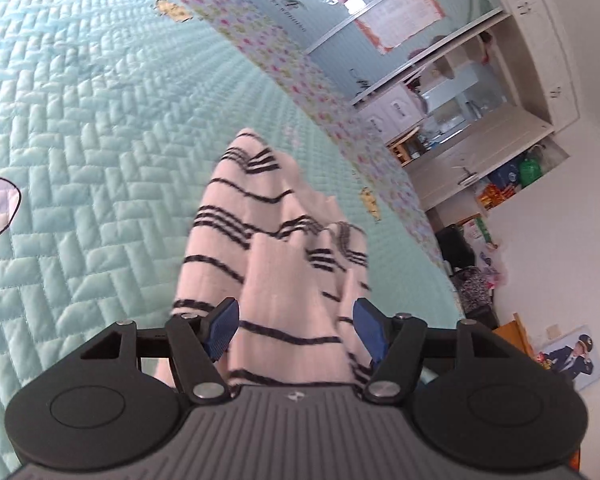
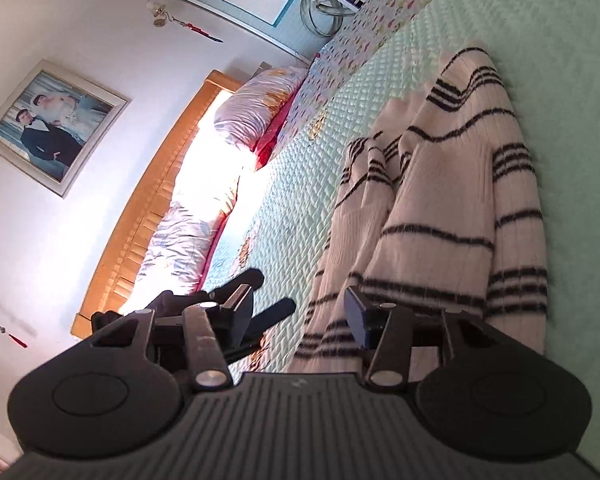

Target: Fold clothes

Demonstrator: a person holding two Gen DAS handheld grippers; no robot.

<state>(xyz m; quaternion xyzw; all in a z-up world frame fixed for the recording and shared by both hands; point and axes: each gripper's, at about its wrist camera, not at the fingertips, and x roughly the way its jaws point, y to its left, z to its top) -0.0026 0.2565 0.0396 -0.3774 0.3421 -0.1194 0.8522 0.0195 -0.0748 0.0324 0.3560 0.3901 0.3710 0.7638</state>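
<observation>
The striped sweater (image 1: 276,264) lay bunched on the mint quilted bedspread (image 1: 80,140), folded lengthwise, and there it was right in front of both tools. The left gripper (image 1: 294,330) stood with its blue pads parted, sweater fabric showing between them but unpinched. The right gripper (image 2: 300,316) gaped too, hovering at the sweater's near edge, nothing held. Pillows (image 2: 256,100) lined the wooden headboard (image 2: 148,216) far left.
</observation>
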